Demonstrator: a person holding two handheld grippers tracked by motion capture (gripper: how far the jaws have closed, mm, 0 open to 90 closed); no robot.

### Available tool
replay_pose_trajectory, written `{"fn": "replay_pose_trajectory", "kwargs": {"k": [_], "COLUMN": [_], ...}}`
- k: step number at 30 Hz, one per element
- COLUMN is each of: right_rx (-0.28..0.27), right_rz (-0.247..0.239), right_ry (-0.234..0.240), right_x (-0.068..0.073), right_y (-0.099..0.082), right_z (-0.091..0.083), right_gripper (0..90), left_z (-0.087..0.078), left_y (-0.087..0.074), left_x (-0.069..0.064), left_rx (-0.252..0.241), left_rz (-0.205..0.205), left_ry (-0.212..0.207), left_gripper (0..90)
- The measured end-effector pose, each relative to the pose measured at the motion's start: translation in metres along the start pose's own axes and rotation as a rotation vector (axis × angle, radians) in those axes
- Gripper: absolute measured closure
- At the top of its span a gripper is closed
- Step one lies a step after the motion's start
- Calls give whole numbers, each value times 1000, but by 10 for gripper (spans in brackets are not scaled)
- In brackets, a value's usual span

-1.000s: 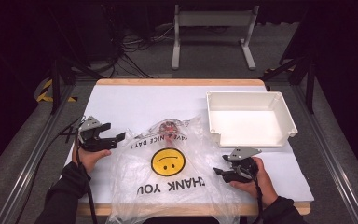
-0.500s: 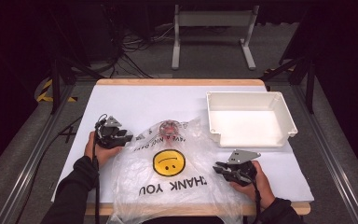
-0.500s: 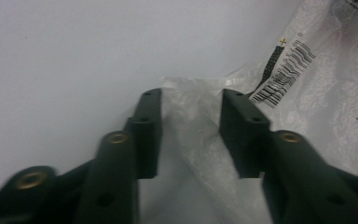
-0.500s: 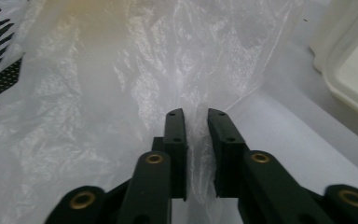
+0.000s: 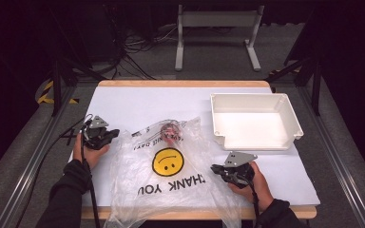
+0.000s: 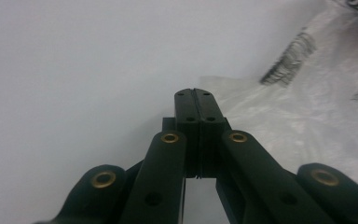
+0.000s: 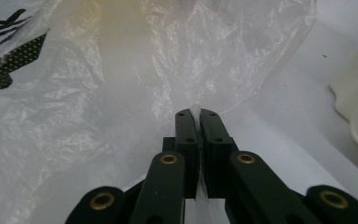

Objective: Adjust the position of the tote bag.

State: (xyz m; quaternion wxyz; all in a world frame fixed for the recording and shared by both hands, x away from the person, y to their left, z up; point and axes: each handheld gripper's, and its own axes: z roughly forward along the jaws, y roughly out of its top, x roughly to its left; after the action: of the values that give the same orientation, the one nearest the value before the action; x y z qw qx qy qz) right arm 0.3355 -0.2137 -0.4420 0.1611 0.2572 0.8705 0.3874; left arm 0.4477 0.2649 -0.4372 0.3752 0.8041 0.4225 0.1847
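At frame centre lies plastic bag (image 5: pixel 171 175); right gripper (image 7: pixel 196 114) pinches its edge, left gripper (image 6: pixel 194 93) clamped together, empty.

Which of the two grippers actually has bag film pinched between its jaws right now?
The right gripper: a sliver of the plastic bag sits between its closed jaws. The left gripper is shut at the bag's edge, no film visible between.

Lab recording rig: white-topped table (image 5: pixel 138 102) inside metal frame rails (image 5: pixel 38 147), dark surroundings, floor cables (image 5: pixel 138 45).
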Motion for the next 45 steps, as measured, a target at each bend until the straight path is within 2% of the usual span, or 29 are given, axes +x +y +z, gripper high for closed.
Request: {"fn": "replay_pose_trajectory", "kwargs": {"k": [2,4,7,9,12,15,16,17,19,22,25,26,28,30,31,33,37,40,41,43,45], "right_rx": [-1,-3,-2,0,-8,-22,-22,-25,-24,-14,-16,-22,-34,-51,-60,-78,-106,-101,-101,-76,-55], "right_rz": [6,7,5,5,1,14,14,21,21,13,1,5,0,-6,-1,-12,-44,-76,-76,-108,-116], "right_ry": [-1,-6,-11,-13,-22,-33,-33,-40,-39,-36,-48,-50,-47,-30,-24,-11,21,64,64,116,149], "right_x": [-1,-2,-3,-4,-5,-9,-9,-9,-10,-10,-8,-7,-6,-3,-1,4,17,29,29,40,46], "right_y": [2,4,6,6,5,3,3,2,1,1,1,1,1,-1,-3,-4,1,5,5,5,3], "right_z": [2,5,8,7,4,-2,-2,-4,-7,-10,-17,-20,-27,-35,-40,-49,-61,-61,-61,-57,-51], "right_gripper": [880,879,879,877,869,847,847,837,821,754,690,672,648,615,610,607,571,546,546,517,471], "left_z": [-4,-6,-8,-11,-16,-32,-32,-38,-50,-64,-73,-75,-79,-81,-82,-82,-75,-67,-67,-63,-61], "left_y": [-2,-5,-5,-3,-1,0,0,0,-1,-5,-14,-19,-29,-41,-47,-61,-75,-79,-79,-80,-80], "left_x": [10,15,14,10,3,-10,-10,-16,-27,-50,-72,-78,-90,-103,-109,-123,-137,-137,-137,-136,-135], "left_rx": [-18,-34,-69,-86,-114,-157,-157,-173,-186,-207,-193,-188,-181,-142,-129,-84,5,54,54,75,82], "left_rz": [-32,-56,-38,-19,-3,71,71,91,135,166,225,229,231,274,280,315,360,363,363,366,363], "left_ry": [12,-7,-40,-41,-44,-73,-73,-88,-108,-150,-172,-180,-231,-259,-283,-292,-300,-318,-318,-321,-322], "left_gripper": [900,900,899,885,788,731,687,687,642,554,429,393,310,238,207,193,189,265,279,309,315]}}
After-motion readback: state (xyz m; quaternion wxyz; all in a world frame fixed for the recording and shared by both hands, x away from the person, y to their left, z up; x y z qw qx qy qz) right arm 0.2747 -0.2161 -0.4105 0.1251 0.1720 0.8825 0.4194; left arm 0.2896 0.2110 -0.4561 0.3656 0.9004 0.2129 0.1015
